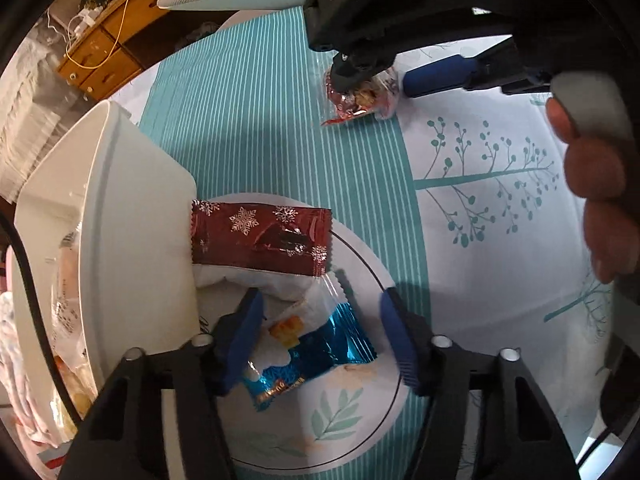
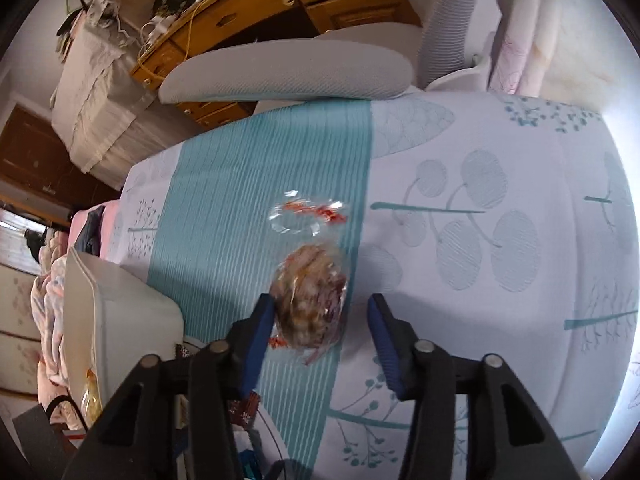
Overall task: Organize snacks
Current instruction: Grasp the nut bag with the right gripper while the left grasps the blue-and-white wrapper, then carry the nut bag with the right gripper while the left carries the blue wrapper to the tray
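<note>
Right gripper jaws spread wide, nothing clamped; clear-wrapped pastry snack lies between the blue pads, close to the left pad, clear of the right one. Snack long axis runs along the fingers, twisted clear end with red print pointing away toward the grey chair seat. It rests on the teal striped band of the tablecloth, at the band's edge.

Left gripper also wide open, holding nothing, poised over a white leaf-print plate. Between its pads: blue-and-white foil packet, long axis slanted across the fingers. Beyond it, dark red snowflake packet lies crosswise on the plate's far rim. White bin stands just left, touching the plate edge, wrapped snacks inside. Wooden cabinet behind the chair
</note>
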The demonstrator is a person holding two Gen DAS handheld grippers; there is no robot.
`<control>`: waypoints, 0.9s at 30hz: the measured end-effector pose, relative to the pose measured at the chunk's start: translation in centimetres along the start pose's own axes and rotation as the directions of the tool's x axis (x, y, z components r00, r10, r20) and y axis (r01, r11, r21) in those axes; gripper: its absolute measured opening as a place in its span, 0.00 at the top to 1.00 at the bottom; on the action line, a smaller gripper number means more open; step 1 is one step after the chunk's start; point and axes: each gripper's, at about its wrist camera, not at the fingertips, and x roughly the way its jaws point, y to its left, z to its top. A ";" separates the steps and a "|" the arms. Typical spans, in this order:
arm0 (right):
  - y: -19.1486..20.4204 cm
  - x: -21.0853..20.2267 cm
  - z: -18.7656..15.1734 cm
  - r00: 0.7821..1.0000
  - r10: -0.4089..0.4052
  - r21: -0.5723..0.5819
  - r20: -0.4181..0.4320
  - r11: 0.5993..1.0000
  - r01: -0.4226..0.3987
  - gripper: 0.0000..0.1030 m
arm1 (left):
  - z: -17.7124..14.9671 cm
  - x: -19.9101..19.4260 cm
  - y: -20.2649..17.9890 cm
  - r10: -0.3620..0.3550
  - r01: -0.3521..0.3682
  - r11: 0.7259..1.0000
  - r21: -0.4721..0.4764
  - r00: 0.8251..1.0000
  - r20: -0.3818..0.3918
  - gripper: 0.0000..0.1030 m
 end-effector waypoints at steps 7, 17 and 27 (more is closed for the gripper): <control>-0.3 0.1 -0.2 0.999 0.051 0.019 0.005 0.999 -0.051 0.67 | -0.1 0.0 -0.3 -0.075 0.075 0.997 -0.033 0.997 0.002 0.84; -1.8 -1.0 -1.9 0.999 0.037 0.072 -0.007 0.997 -0.037 0.67 | -1.7 -0.2 -0.7 -0.056 0.056 0.997 -0.054 0.998 -0.003 0.91; -3.3 -3.5 -5.5 0.997 0.083 0.125 -0.001 0.989 -0.082 0.66 | -5.5 -0.7 -0.3 -0.117 0.113 0.985 -0.127 0.993 -0.026 0.92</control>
